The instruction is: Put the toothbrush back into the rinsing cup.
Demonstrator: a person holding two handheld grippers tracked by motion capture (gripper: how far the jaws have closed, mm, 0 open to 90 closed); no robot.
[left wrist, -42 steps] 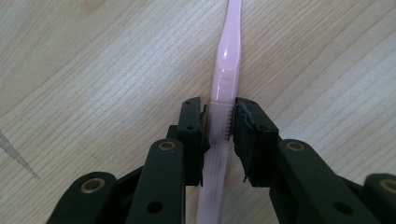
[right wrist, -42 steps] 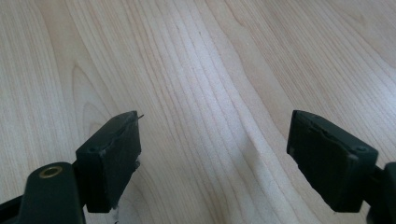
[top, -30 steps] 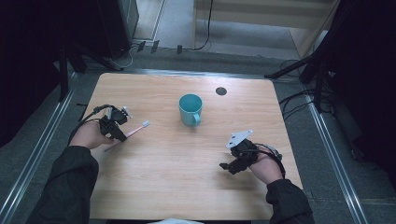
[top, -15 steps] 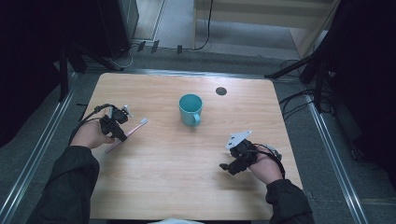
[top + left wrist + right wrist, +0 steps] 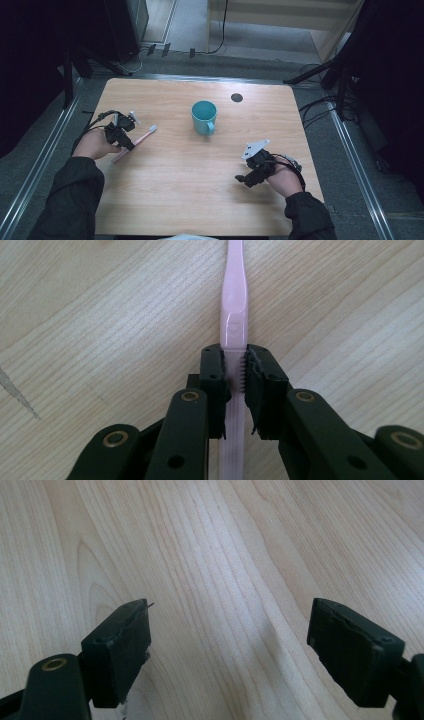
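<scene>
1. Left gripper point(image 5: 121, 134) sits at the left side of the light wood tabletop point(image 5: 165, 195), the person's left hand point(image 5: 95, 145) behind it.
2. Its fingers point(image 5: 215, 385) are clamped on the pale pink plastic toothbrush point(image 5: 233, 325), serrated pads pressing the handle from both sides. They've just finished closing onto it.
3. In the left gripper view the toothbrush runs straight up out of the pads, handle flat against the wood grain, neck narrowing toward the top edge.
4. In the high view the toothbrush point(image 5: 145, 136) lies at a diagonal on the tabletop, white-bristled head pointing up-right toward the cup, tail end sticking out low-left past the gripper.
5. Whether the toothbrush is touching the tabletop or just clear of it: can't tell.
6. Teal plastic cup with a handle point(image 5: 204, 117) stands upright near the tabletop centre, well apart from the toothbrush head, handle facing the person.
7. Right gripper point(image 5: 250, 172) is at the right side of the tabletop, grey three-cornered plate on top, the right hand point(image 5: 282, 177) behind it.
8. Right fingers point(image 5: 117, 652) stand wide apart, bare wood between them, nothing held.
9. Small dark round disc point(image 5: 237, 97) sits near the far edge of the tabletop, up-right of the cup.
</scene>
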